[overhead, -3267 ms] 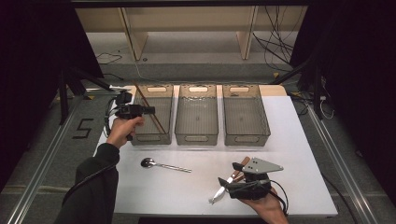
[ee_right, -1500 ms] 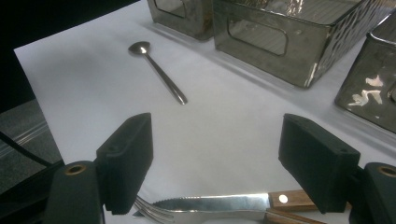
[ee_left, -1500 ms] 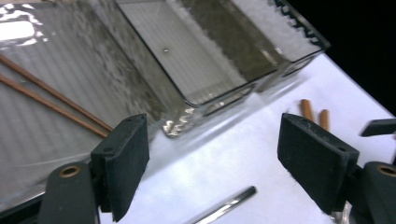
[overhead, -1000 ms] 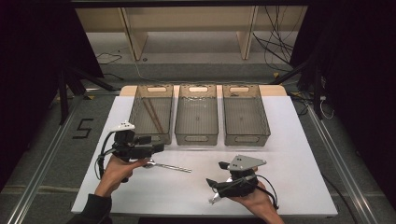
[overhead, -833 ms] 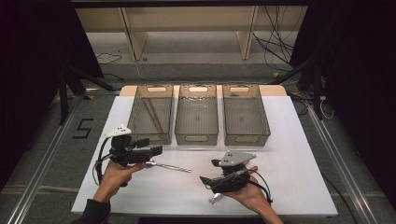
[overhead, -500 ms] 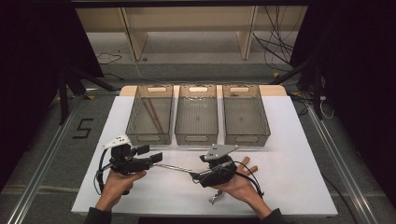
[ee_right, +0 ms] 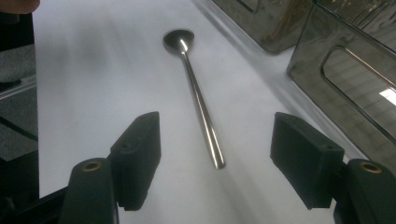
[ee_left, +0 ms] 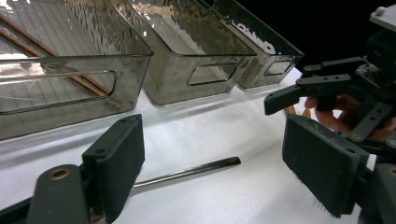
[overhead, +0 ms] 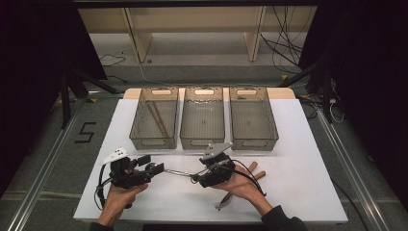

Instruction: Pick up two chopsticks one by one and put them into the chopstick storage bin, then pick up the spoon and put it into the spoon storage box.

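Spoon point(ee_right: 196, 93) lies flat on surface point(overhead: 298, 144); both our tongs point(ee_right: 215, 177) point(ee_left: 210, 177) gape, so we should straddle its handle squarely.

The left gripper point(overhead: 156, 168) has come back from the leftmost clear plastic bin point(overhead: 155, 118) to the slim metal spoon point(overhead: 179, 173). The right gripper point(overhead: 196, 178) has slid leftward, jaws wide, to the spoon's handle end.

We note a white table point(overhead: 298, 144), three smoky grey translucent bins point(overhead: 203, 115) with a fine grid pattern on their floors, brown chopsticks point(ee_left: 46, 56) in one, a polished silver spoon point(ee_right: 198, 98), black gripper jaws and a black "5" floor mark point(overhead: 85, 132).
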The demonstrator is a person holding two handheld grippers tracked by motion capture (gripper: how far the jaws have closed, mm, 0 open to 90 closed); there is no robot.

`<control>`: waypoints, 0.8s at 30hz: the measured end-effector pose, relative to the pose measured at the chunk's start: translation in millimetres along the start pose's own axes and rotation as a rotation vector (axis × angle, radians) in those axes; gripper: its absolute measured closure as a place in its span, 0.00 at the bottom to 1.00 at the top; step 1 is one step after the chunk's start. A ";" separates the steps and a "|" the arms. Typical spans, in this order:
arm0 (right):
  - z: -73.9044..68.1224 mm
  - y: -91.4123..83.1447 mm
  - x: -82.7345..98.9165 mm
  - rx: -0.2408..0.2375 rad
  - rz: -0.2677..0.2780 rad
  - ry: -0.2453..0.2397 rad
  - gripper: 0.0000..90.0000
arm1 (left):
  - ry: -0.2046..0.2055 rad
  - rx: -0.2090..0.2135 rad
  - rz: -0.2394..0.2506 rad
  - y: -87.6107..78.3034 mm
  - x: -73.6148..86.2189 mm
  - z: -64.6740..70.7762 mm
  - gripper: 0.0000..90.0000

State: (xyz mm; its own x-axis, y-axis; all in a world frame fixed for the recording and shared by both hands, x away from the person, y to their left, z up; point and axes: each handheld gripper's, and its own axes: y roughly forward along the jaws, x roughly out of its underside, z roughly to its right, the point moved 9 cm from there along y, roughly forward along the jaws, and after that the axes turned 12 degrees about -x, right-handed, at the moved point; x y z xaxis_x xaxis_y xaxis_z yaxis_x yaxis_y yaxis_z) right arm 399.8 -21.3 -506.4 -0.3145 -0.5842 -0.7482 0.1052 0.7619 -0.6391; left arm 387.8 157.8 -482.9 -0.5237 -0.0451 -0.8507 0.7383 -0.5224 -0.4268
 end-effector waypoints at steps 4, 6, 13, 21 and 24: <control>2.3 9.2 -3.8 -0.008 -0.016 0.000 0.38 | -0.013 -0.009 0.014 -1.3 5.8 -1.3 0.23; 3.8 12.8 -4.2 -0.012 -0.025 -0.007 0.39 | -0.023 -0.012 0.009 -1.7 9.8 -3.1 0.23; 5.3 24.1 -5.1 -0.021 -0.045 -0.001 0.40 | -0.050 -0.029 0.029 -7.5 13.6 -8.2 0.23; 8.2 34.1 -5.3 -0.041 -0.068 -0.001 0.45 | -0.047 -0.029 0.037 -8.0 14.3 -6.0 0.23; 12.0 38.1 -2.6 -0.041 -0.086 0.016 0.47 | -0.041 -0.028 0.039 -8.6 15.4 -5.8 0.23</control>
State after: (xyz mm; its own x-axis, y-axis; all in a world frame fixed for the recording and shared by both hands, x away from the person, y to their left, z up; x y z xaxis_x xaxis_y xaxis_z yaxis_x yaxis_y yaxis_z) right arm 416.0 5.9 -530.9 -0.3354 -0.6435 -0.6880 0.0392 0.7202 -0.6927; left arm 375.9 166.6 -494.1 -0.5112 -0.0999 -0.8536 0.7696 -0.4954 -0.4029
